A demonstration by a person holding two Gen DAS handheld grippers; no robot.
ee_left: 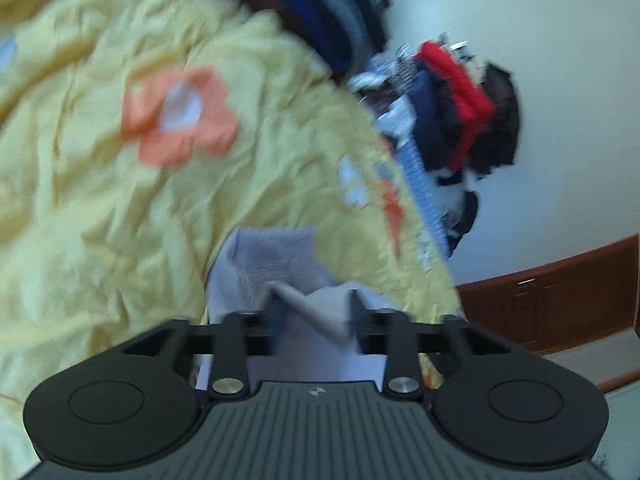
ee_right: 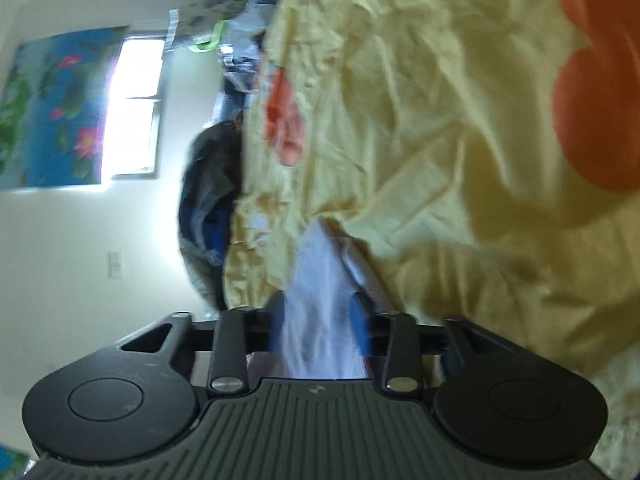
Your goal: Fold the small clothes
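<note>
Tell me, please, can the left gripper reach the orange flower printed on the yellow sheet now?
Probably not yet. The left gripper holds the pale lilac garment between its fingers, and that cloth lies between it and the orange flower on the yellow sheet.

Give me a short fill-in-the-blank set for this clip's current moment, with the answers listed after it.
1. Each gripper grips a pale ____ garment.
2. The bedsheet under it is ____ with orange flowers.
3. In the left wrist view, the brightest item in the clothes pile against the wall is ____.
4. The left gripper and right gripper each have cloth ____ their fingers.

Answers: white; yellow; red; between
</note>
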